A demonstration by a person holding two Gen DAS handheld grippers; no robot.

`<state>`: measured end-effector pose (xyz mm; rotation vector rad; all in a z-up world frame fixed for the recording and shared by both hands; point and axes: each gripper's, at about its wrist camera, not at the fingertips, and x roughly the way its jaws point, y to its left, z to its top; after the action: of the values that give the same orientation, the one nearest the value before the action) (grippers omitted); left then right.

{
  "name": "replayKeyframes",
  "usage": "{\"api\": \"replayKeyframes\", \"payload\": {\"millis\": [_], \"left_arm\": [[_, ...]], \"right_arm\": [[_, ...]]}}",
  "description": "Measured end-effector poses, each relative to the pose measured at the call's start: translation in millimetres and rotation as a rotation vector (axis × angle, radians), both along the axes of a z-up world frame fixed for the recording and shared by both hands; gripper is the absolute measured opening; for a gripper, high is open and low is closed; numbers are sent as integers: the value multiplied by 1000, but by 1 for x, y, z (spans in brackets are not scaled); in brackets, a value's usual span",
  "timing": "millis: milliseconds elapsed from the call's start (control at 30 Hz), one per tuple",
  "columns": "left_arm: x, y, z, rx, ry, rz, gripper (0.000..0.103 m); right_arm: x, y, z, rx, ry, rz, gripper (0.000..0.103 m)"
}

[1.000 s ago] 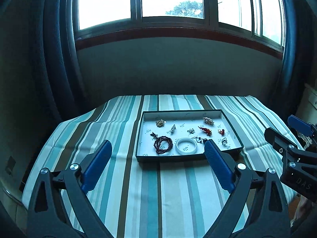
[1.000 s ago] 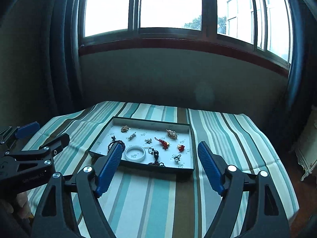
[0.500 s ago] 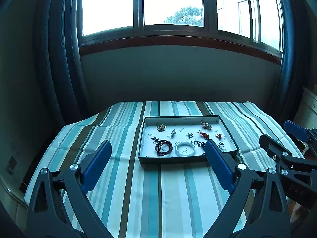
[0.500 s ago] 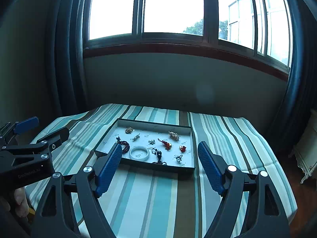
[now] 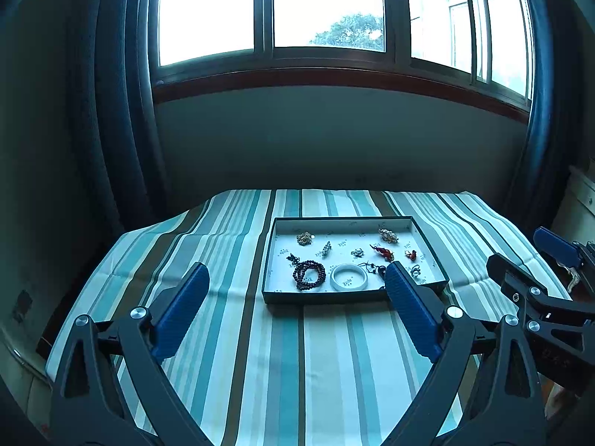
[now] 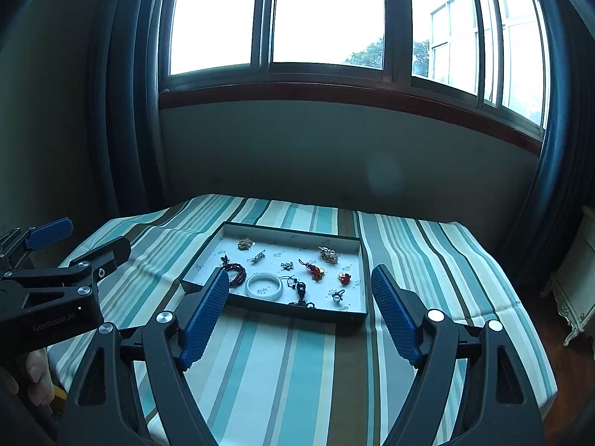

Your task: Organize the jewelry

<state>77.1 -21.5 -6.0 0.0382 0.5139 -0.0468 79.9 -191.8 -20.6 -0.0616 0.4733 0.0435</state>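
A shallow dark-rimmed tray [image 5: 344, 296] with a white floor lies on the striped tablecloth; it also shows in the right wrist view [image 6: 275, 308]. In it lie a dark bead bracelet [image 5: 309, 280], a white bangle [image 5: 349, 281], a red charm [image 5: 383, 252] and several small brooches. My left gripper [image 5: 295, 278] is open and empty, held back from the tray's near edge. My right gripper [image 6: 299, 284] is open and empty, also short of the tray. Each gripper shows at the side of the other's view.
The table [image 5: 316, 353] with a teal, white and brown striped cloth stands before a wall and a large window. Dark curtains hang at both sides. A pale cabinet [image 6: 580, 278] stands at the right. The table edges drop off left and right.
Both grippers have drawn back and risen from the tray, which now looks smaller and farther. Both stay open. The jewelry has not moved.
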Motion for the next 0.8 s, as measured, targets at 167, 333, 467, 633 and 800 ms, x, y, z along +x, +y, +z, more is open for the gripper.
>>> {"api": "replayKeyframes", "payload": {"millis": [167,333,467,633,800], "left_arm": [[-3,1,-1,-4,-1,9,95],[-4,1,-1,-4,2,12,95],[-5,0,0,-2,-3,17,96],[-6,2,0,-6,-4,26,96],[-5,2,0,-2,-7,27,96]], "right_arm": [[0,1,0,1,1,0,78],[-2,2,-1,0,1,2,78],[-3,4,-1,-1,-1,4,78],[-4,4,-1,0,0,4,78],[-3,4,-1,0,0,4,78]]}}
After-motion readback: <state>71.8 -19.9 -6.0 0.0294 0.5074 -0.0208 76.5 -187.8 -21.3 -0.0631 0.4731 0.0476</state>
